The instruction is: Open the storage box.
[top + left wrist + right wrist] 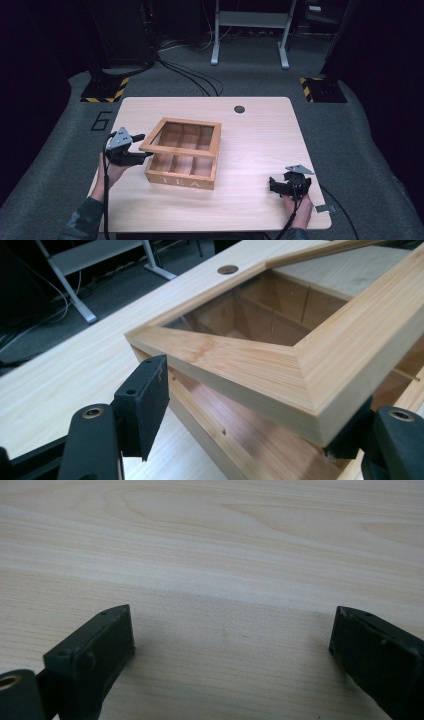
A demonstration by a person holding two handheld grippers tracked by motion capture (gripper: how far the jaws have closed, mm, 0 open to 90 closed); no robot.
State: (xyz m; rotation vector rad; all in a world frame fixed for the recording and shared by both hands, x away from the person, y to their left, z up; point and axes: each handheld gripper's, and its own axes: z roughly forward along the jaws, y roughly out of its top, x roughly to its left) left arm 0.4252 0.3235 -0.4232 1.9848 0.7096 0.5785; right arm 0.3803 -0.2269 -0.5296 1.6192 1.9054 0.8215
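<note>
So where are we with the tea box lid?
Midway. The lid is ajar, its left corner raised off the box. That corner sits between the left gripper's open jaws, one pad clear of it. Left: lid neither flat nor swung open. The right gripper hangs open over the table.

Lab: dark room w/ hazard-taped stands [105, 90], floor cables [190, 75].

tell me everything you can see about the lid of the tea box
The lid is a light wooden frame with mitred corners around a clear pane, through which the box's compartments show. It sits slightly raised and skewed over the tea box. Its near left corner lies between the jaws of the left hand-held gripper, which stand apart, one pad clear of the wood.
</note>
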